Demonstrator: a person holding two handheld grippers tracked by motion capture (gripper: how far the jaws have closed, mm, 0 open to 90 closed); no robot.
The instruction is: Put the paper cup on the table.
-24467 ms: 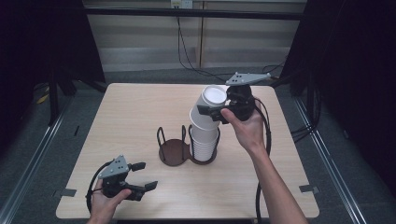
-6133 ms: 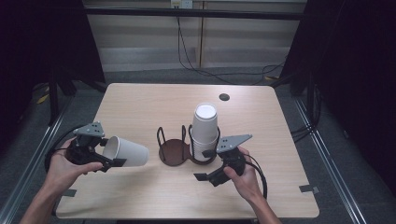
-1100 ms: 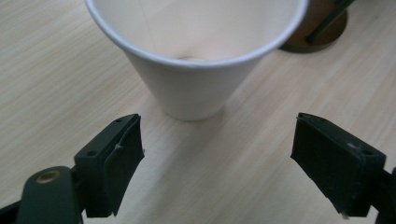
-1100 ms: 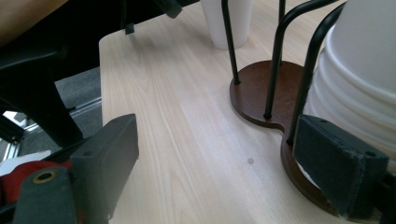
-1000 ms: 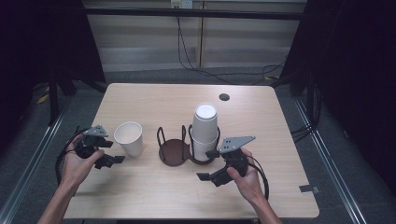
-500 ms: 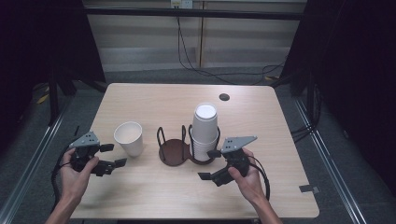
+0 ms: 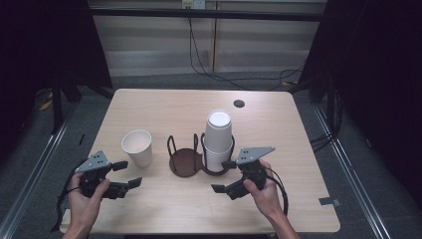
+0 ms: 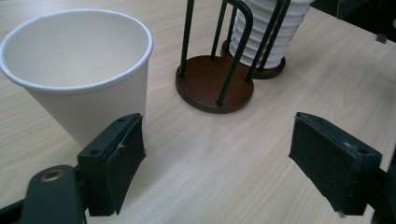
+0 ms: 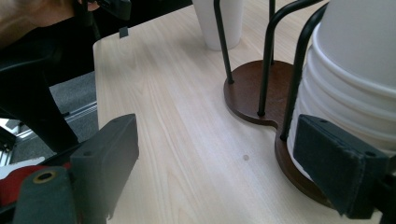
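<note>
A single white paper cup stands upright, mouth up, on the wooden table, left of a dark two-ring wire cup holder. The holder's right ring carries a stack of upturned white cups. My left gripper sits just in front of the single cup; its jaws have just been opening, with nothing between them. My right gripper is open in front of the stack, one jaw beside it, not gripping.
A small dark round spot lies on the table at the back right. The holder's left ring has nothing in it. Dark floor and cables lie beyond the table's edges.
My left hand has drawn back from the single cup toward the table's near edge. The cup stays standing where it was. The right hand has not moved.
</note>
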